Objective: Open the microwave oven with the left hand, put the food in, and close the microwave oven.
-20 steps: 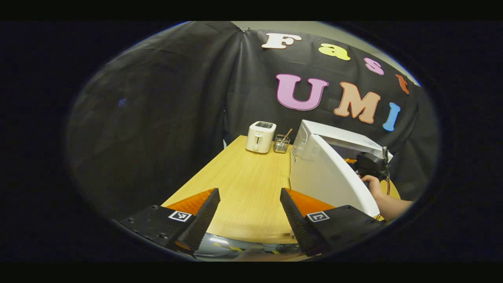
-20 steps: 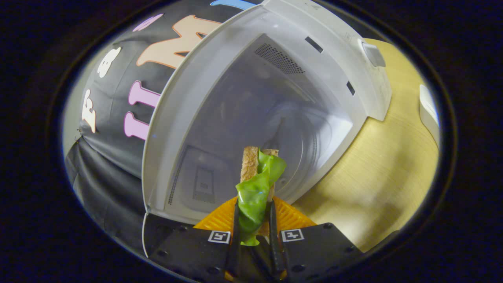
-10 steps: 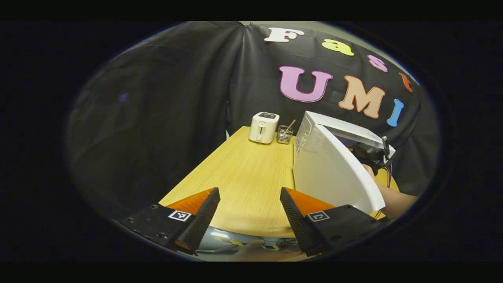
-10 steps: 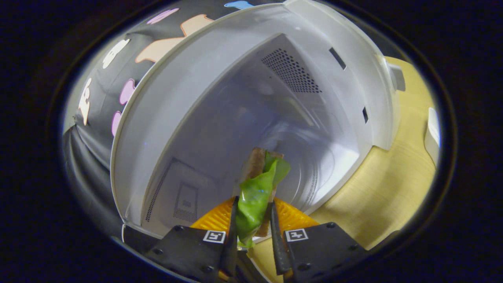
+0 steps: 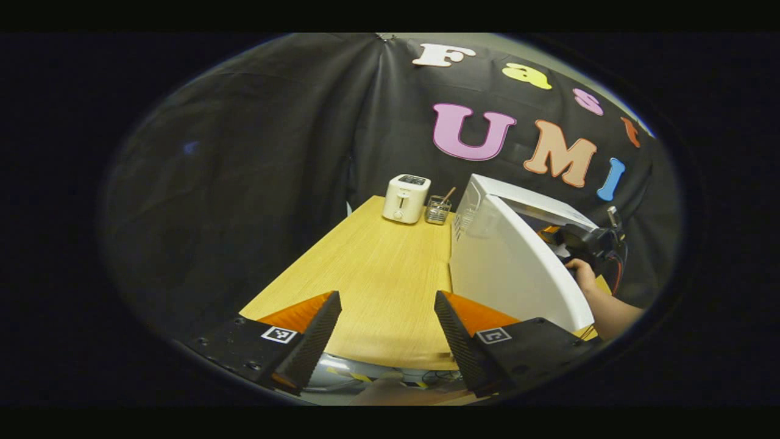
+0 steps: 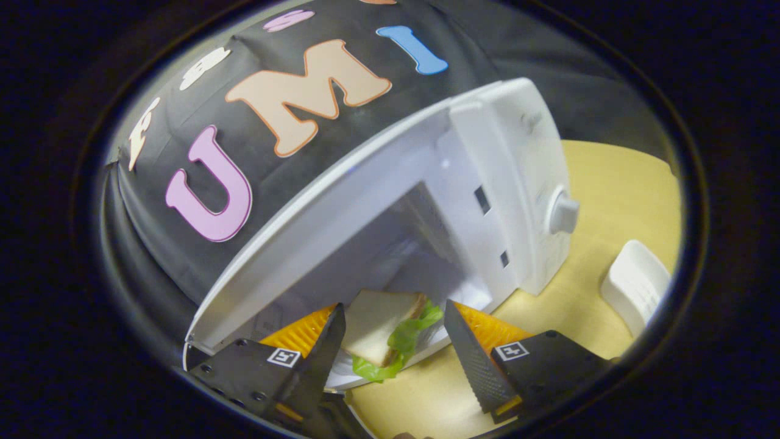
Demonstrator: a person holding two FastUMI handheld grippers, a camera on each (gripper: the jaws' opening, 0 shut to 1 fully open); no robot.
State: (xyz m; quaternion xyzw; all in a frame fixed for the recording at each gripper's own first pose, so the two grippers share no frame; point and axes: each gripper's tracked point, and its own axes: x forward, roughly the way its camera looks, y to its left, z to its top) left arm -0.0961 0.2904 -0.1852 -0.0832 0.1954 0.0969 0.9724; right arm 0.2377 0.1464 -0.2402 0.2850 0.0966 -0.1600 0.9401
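The sandwich (image 6: 385,332), bread with green lettuce hanging out, lies flat on the white turntable plate (image 6: 426,346) at the mouth of the microwave oven (image 6: 487,201). The right tongs (image 6: 390,341) stand wide open around it, neither finger touching it. The oven door (image 5: 518,268) hangs open, and beyond it a hand (image 5: 582,274) holds the right tongs. The left tongs (image 5: 387,332) hang open and empty over the near edge of the wooden tabletop (image 5: 378,274). A white toaster (image 5: 405,198) and a small glass holder (image 5: 437,210) stand at the far end.
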